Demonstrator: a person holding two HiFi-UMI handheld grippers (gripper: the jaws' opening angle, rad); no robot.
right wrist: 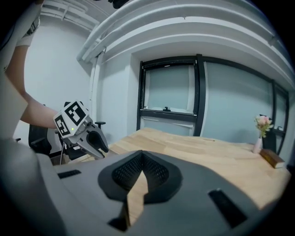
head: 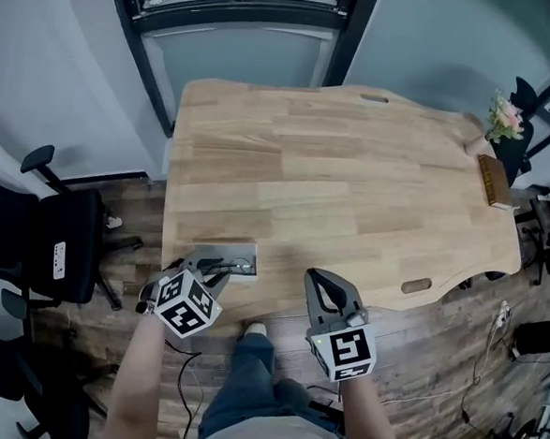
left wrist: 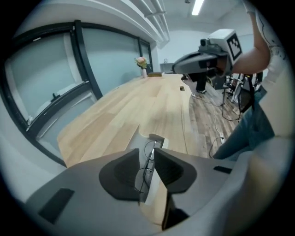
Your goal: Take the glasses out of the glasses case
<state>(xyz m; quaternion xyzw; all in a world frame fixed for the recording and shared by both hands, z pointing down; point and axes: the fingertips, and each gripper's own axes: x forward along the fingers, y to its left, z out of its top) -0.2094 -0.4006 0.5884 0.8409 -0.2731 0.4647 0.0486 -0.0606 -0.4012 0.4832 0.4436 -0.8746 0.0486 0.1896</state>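
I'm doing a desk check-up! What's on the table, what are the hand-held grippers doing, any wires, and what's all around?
Surface: wooden table.
Job's things: glasses case open at the near edge, with the glasses lying inside.
Clutter: flower vase and book at the far right corner.
Grippers: left hand-held gripper by the case, jaws slightly apart, gripping nothing. Right hand-held gripper shut, empty.
Cables: cable on the floor.
Surroundings: office chair, glass wall.

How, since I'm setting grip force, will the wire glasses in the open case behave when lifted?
The glasses look thin-wired, so probably light and easily bent; grip gently. Lying loose in the shallow open case, they may slide or snag when nudged.
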